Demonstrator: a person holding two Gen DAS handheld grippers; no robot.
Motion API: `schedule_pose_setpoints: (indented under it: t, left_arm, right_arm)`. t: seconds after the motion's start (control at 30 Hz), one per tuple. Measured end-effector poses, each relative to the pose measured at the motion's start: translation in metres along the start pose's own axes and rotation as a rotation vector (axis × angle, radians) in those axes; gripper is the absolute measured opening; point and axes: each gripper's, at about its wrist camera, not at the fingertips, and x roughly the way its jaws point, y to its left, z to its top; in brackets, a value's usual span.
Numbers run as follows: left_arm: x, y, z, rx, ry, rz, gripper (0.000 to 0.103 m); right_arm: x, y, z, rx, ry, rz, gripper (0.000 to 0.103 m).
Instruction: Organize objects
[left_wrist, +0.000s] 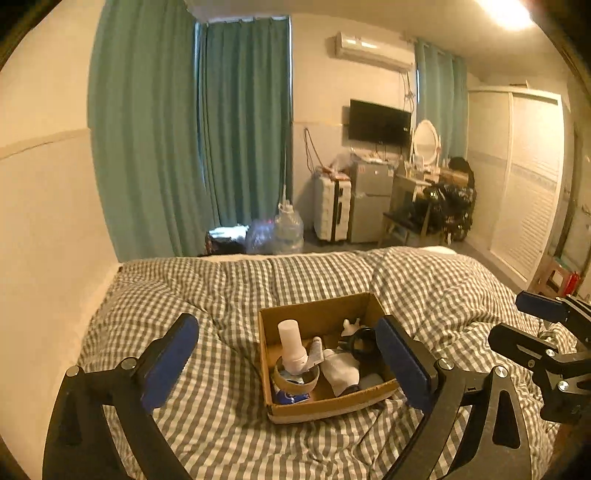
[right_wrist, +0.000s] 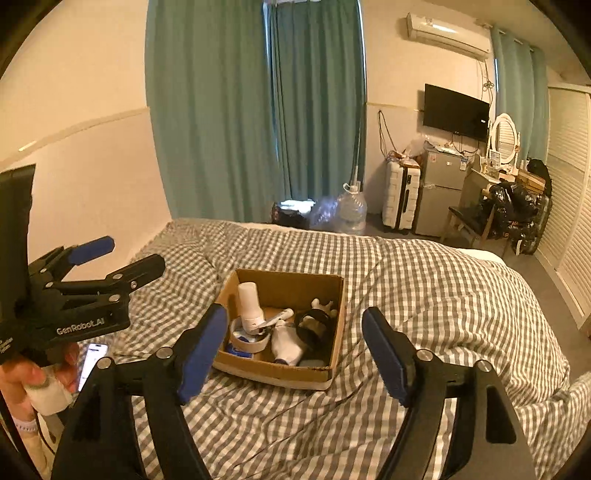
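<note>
Cardboard box: open, filled | left claw wide | right claw wide

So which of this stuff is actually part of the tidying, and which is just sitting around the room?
Part of the job:
cardboard box on the bed
white bottle
tape roll
white sock
black ring
left gripper and right gripper, jaws open, empty

Just lying about:
phone on the checked duvet
water jug
suitcase
small fridge
</note>
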Motion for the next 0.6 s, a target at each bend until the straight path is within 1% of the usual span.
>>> schedule_pose_setpoints:
  t: [0.03, 0.17, 0.23, 0.33, 0.4, 0.47, 0.53, 0.6]
  left_arm:
    - [-0.007, 0.0, -0.004, -0.004, -0.012, 0.012, 0.101]
    - [-0.023, -0.002, -0.022, -0.019, -0.049, 0.041, 0.103]
    - [-0.025, -0.006, -0.031, 0.01, -0.053, 0.039, 0.103]
    - [-0.028, -0.011, -0.04, 0.025, -0.077, 0.049, 0.103]
    - [-0.032, -0.013, -0.05, 0.02, -0.097, 0.034, 0.103]
    - [-0.035, -0.016, -0.063, 0.021, -0.118, 0.049, 0.103]
    - [-0.036, -0.018, -0.076, 0.006, -0.128, 0.081, 0.103]
    - [-0.031, -0.019, -0.087, -0.001, -0.113, 0.076, 0.103]
  right_arm:
    - [-0.006, 0.002, -0.004, 0.001, -0.021, 0.005, 0.089]
    - [-0.013, 0.005, -0.018, -0.018, -0.059, -0.031, 0.096]
    - [-0.011, 0.006, -0.03, -0.05, -0.086, -0.065, 0.1]
    - [-0.003, 0.004, -0.045, -0.076, -0.077, -0.095, 0.101]
    - [0.0, 0.001, -0.055, -0.068, -0.069, -0.105, 0.101]
    - [0.002, -0.002, -0.065, -0.048, -0.077, -0.107, 0.102]
    - [0.003, -0.004, -0.077, -0.025, -0.102, -0.129, 0.102]
    - [0.004, -0.004, -0.087, -0.011, -0.108, -0.13, 0.102]
